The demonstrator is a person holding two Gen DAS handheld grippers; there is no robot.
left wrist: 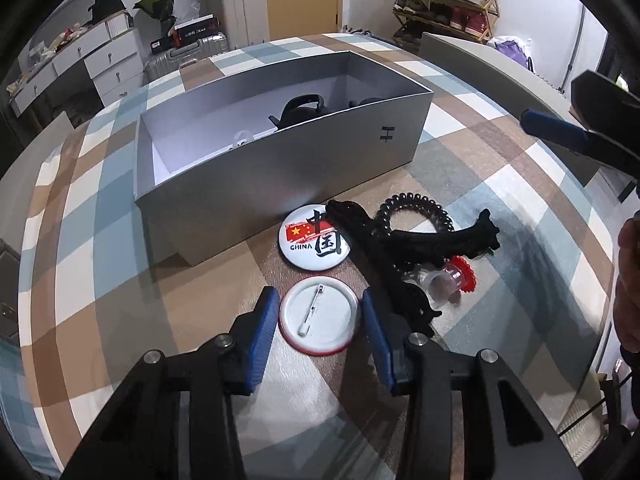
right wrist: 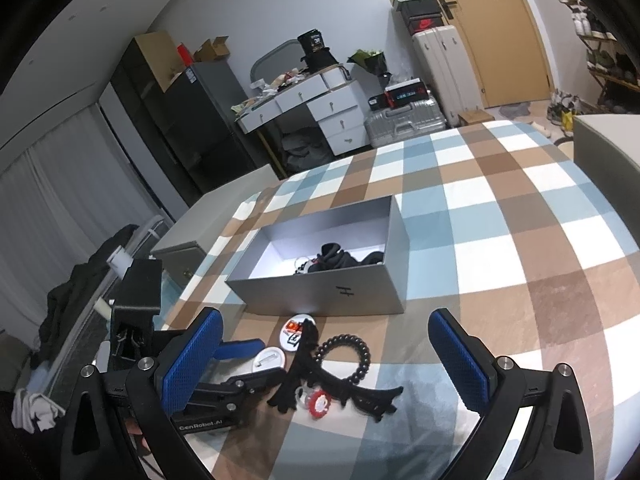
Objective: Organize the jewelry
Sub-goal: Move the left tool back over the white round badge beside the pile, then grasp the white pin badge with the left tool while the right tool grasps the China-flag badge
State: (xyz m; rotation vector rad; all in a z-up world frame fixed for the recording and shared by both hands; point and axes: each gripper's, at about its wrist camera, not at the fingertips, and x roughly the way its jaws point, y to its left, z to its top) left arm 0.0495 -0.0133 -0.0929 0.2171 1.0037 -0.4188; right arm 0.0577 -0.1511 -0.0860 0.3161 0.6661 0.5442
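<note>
A face-down white pin badge [left wrist: 319,315] lies on the checked tablecloth between the fingers of my open left gripper [left wrist: 320,309], which straddles it without visibly squeezing. Beyond it lie a "CHINA" badge [left wrist: 314,237], two black hair claws [left wrist: 444,240], a black spiral hair tie [left wrist: 416,212] and a red-and-clear trinket [left wrist: 456,278]. The open grey box [left wrist: 280,152] behind them holds dark items. My right gripper [right wrist: 326,354] is open and empty, hovering above the pile; its view shows the hair tie [right wrist: 344,354], the claws [right wrist: 360,394], the box [right wrist: 320,292] and the left gripper [right wrist: 240,350].
The checked tablecloth [right wrist: 500,240] covers a round table. A pale chair back [left wrist: 480,60] stands at the far right edge. White drawers [right wrist: 332,112], suitcases [right wrist: 404,120] and a shoe rack [left wrist: 448,0] line the room behind.
</note>
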